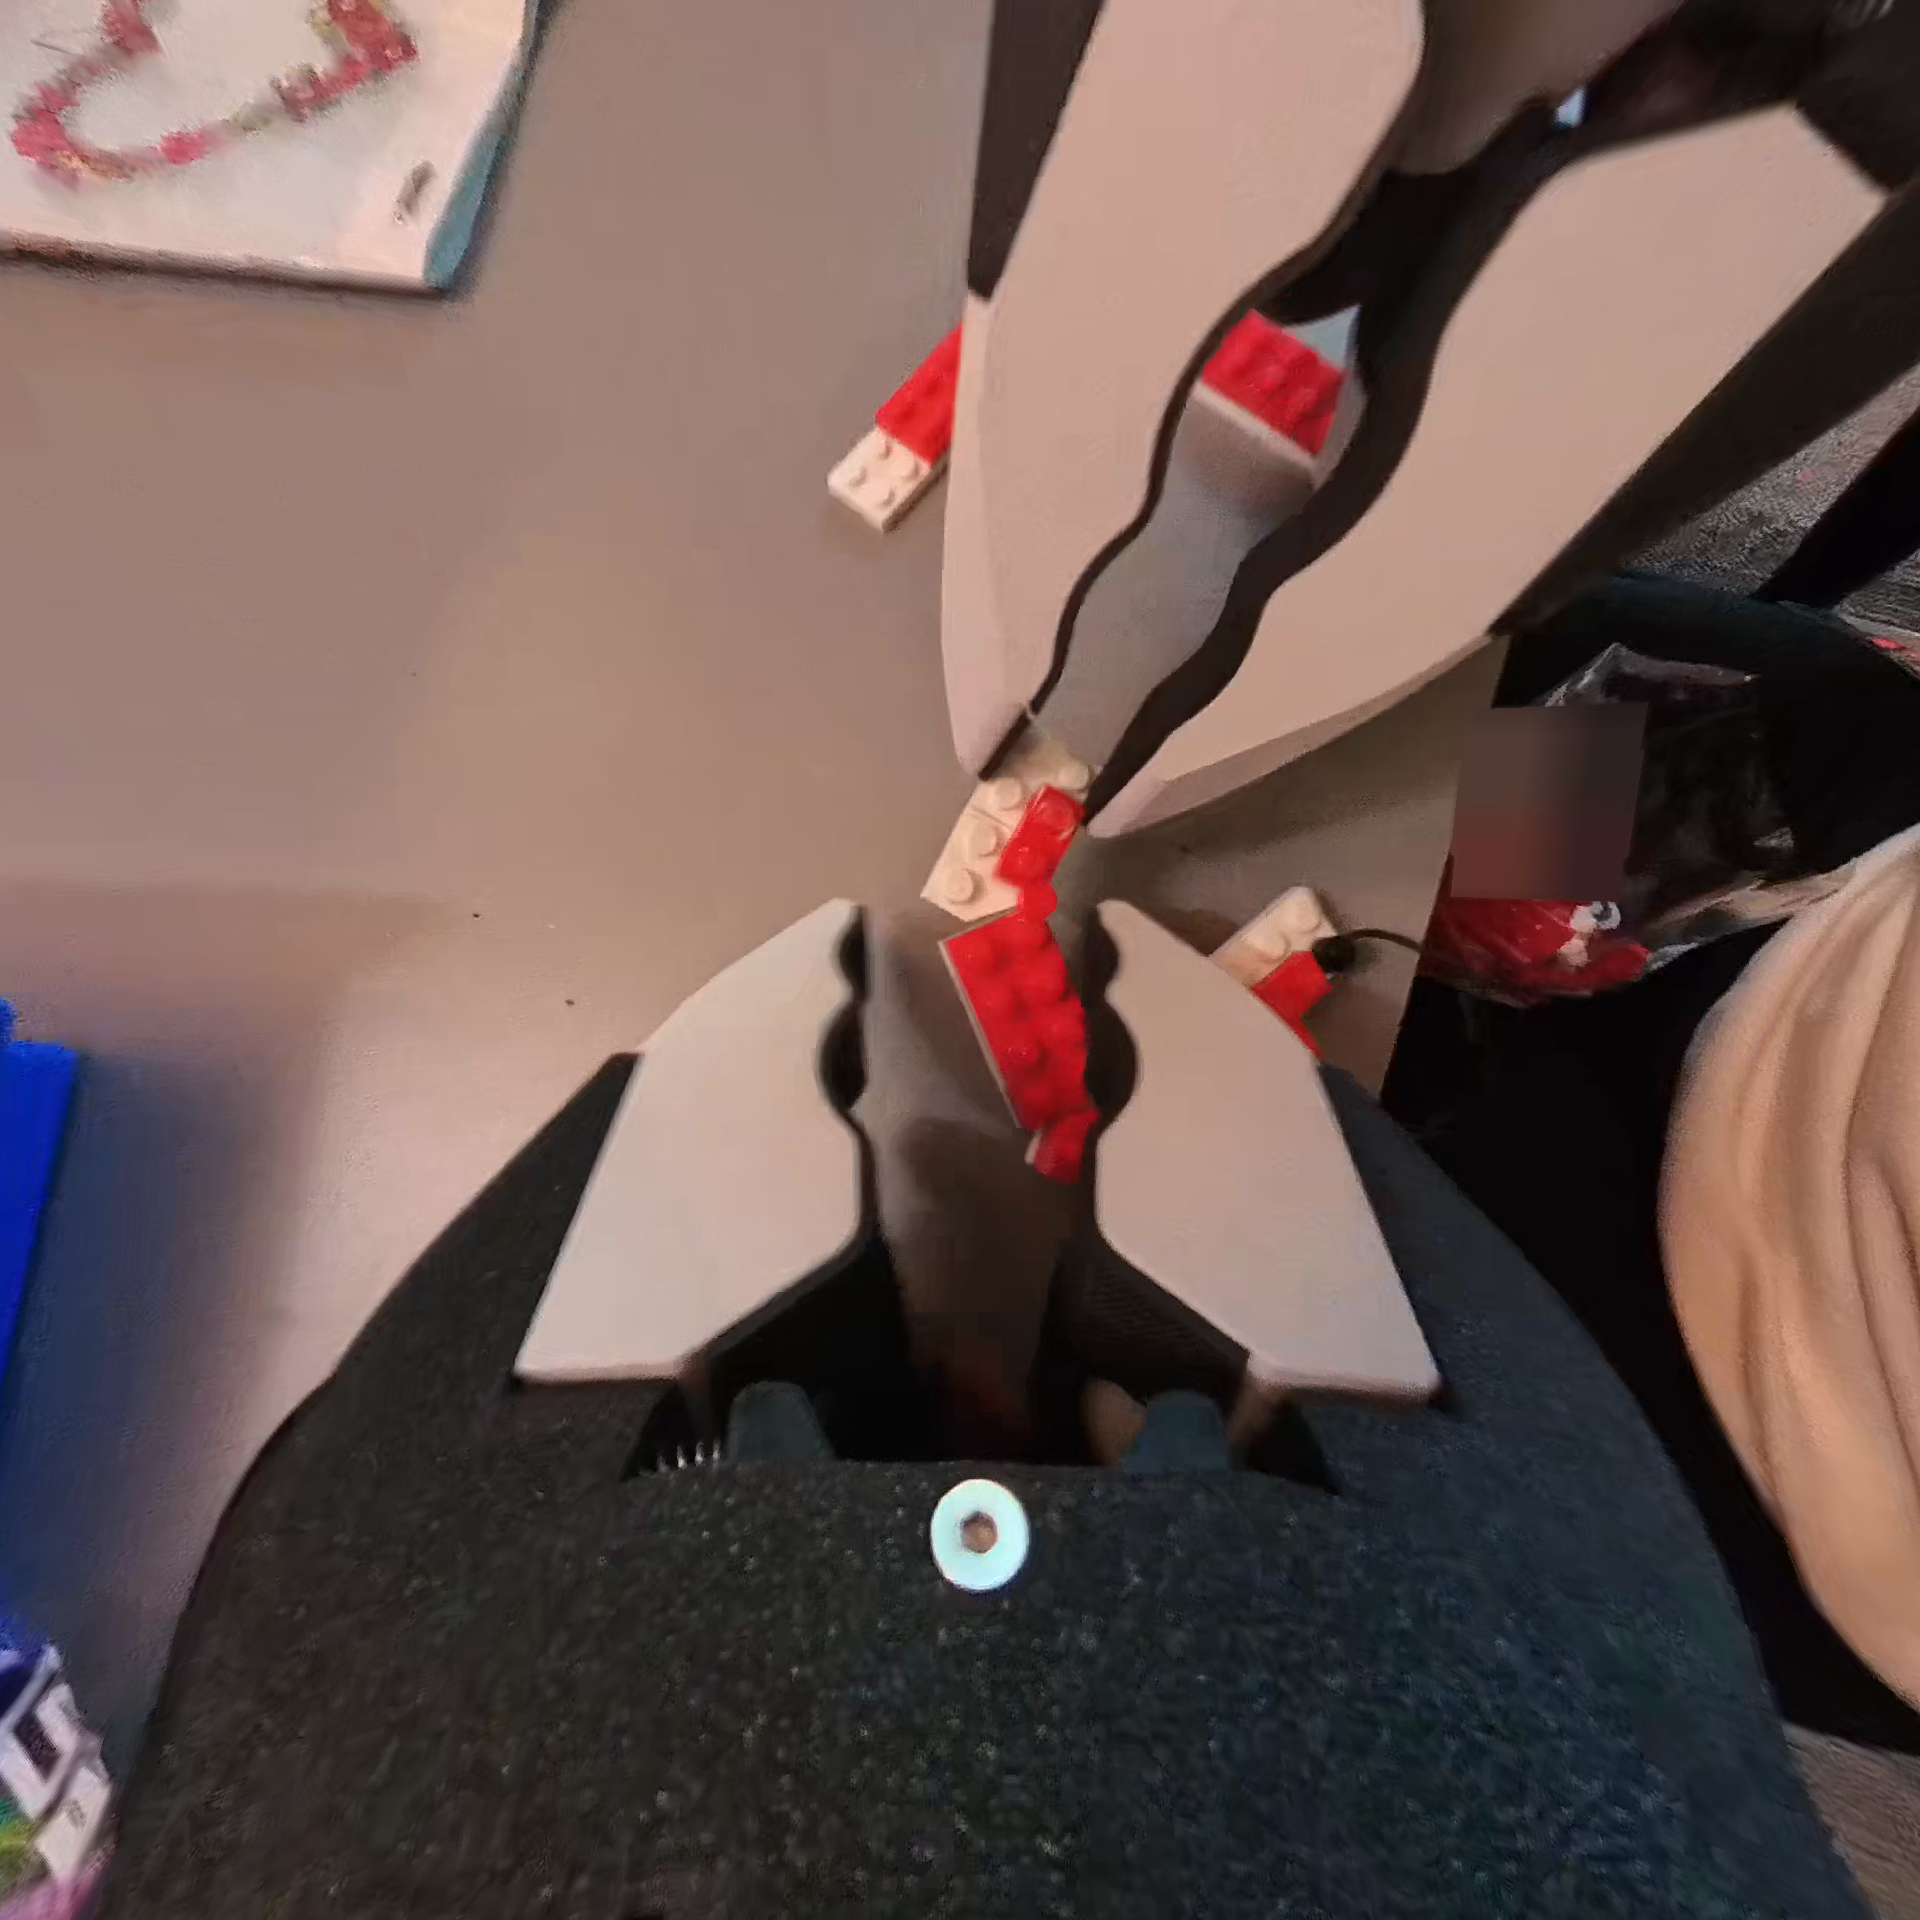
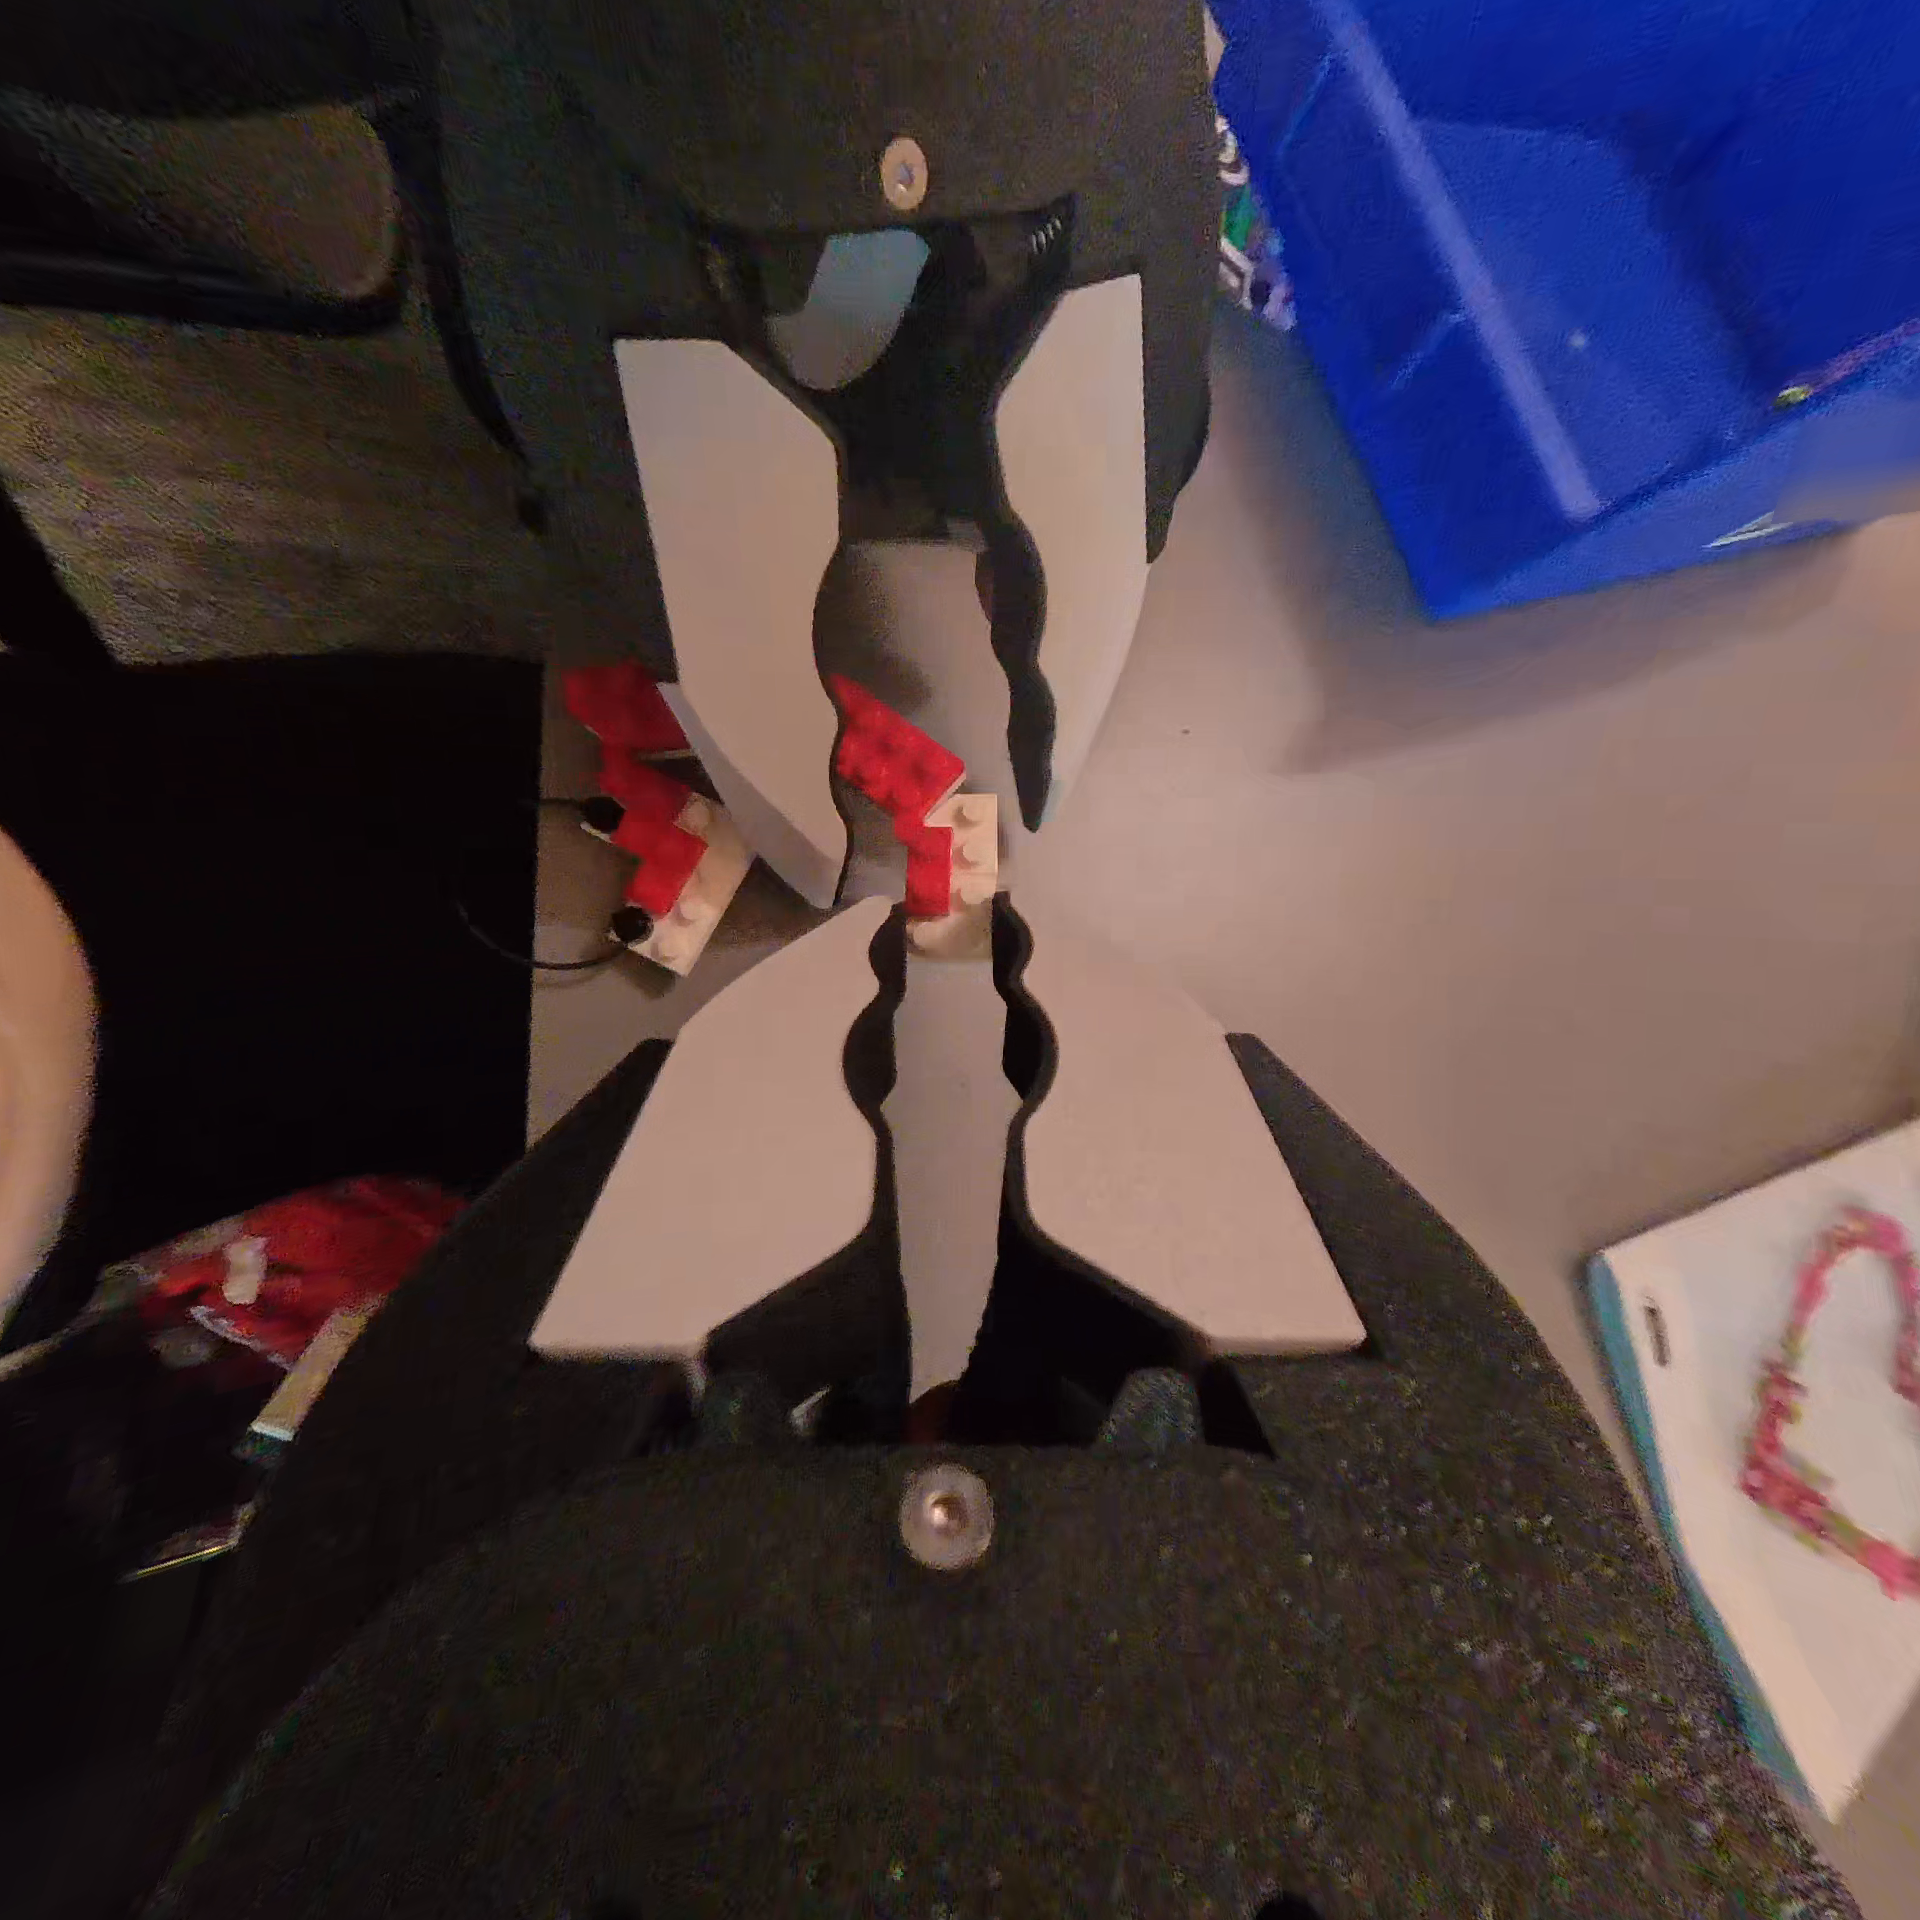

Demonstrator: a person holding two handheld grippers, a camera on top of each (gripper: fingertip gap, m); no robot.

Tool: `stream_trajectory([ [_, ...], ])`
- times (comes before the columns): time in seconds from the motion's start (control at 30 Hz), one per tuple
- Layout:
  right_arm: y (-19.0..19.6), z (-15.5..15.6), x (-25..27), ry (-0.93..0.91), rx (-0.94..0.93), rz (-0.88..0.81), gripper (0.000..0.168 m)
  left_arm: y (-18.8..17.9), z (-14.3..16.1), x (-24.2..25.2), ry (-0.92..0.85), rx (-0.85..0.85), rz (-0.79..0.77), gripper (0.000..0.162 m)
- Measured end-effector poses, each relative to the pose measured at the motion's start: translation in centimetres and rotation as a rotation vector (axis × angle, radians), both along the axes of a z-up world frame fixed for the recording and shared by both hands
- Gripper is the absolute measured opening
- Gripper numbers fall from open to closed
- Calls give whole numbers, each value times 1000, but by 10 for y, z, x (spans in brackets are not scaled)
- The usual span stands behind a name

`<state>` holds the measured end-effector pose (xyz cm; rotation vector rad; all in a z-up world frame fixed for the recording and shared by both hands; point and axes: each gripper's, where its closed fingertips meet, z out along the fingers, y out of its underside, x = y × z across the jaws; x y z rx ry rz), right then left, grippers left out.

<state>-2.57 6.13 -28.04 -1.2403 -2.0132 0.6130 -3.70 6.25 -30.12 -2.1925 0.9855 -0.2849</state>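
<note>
The right hand-held gripper (image 2: 948,914) is clamped on the white end of a stepped red-and-white brick assembly (image 1: 1023,966), above the worktop (image 1: 520,675) near its edge. The left hand-held gripper (image 1: 977,920) stands apart around its red end. Light, rigid, likely to snap at stud joints; better gripped across flat sides.

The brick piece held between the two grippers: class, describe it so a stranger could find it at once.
On the beige table, the left gripper and right gripper meet tip to tip. The brick piece spans them, red with a white end. Unlike the other red-and-white pieces lying on the table, it is gripped.
</note>
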Motion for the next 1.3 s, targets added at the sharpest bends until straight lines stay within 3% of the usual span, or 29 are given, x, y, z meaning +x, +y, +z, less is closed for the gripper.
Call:
stream_trajectory([
  [0.1,0,4,3,9,166,4,16,-4,3,5,26,55,-64,22],
  [0.43,3,-22,12,-148,144,-66,15,-2,22,21,123,289,-177,20],
  [0.63,10,-4,24,-73,-25,-101,15,2,21,4,-2,228,-122,20],
  [0.77,-73,9,68,-126,-366,233,15,4,32,-1,-87,252,-110,20],
  [0.93,-93,-52,119,-393,-201,193,16,4,33,1,-75,270,-121,20],
  [1.03,-91,-71,129,-450,-189,133,33,3,35,5,-62,291,-137,20],
  [1.13,-88,-59,124,-385,-196,116,33,4,42,7,-43,349,-152,20],
  [1.23,-87,-16,102,-182,-319,122,30,4,52,11,-45,422,-170,20],
  [1.3,-85,-21,108,-287,-327,129,29,7,53,8,-14,435,-154,20],
])
